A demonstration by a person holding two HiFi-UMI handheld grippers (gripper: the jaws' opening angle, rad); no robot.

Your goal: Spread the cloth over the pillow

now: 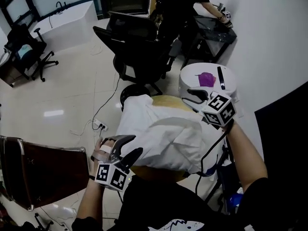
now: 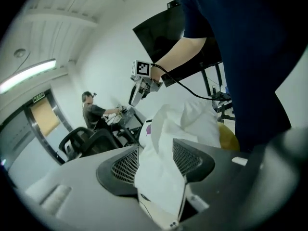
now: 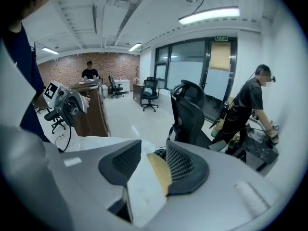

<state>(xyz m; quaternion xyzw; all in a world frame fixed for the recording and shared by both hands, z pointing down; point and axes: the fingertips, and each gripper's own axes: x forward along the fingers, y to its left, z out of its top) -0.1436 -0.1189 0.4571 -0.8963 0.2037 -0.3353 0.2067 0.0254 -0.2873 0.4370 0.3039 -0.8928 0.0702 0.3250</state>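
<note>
Hovering nearest, left claw [image 1: 138, 144] spread, nothing pinched; cloth [image 1: 163, 129] shows through its gap, just ahead. Cloth lies bunched over the pillow [image 1: 168, 102], between the two claws. Judged mostly done: draped but not flat, yellow rims bare at near and far edges, smoothing left. Right claw [image 1: 186, 96], at the far corner, also spread and empty. Hard to tell whether cloth brushes either claw's pads. Whatever carries the pillow is hidden beneath.

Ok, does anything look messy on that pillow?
Yes. The white cloth lies bunched and wrinkled instead of flat. The yellow pillow peeks out at the far end, so it is not fully covered.
</note>
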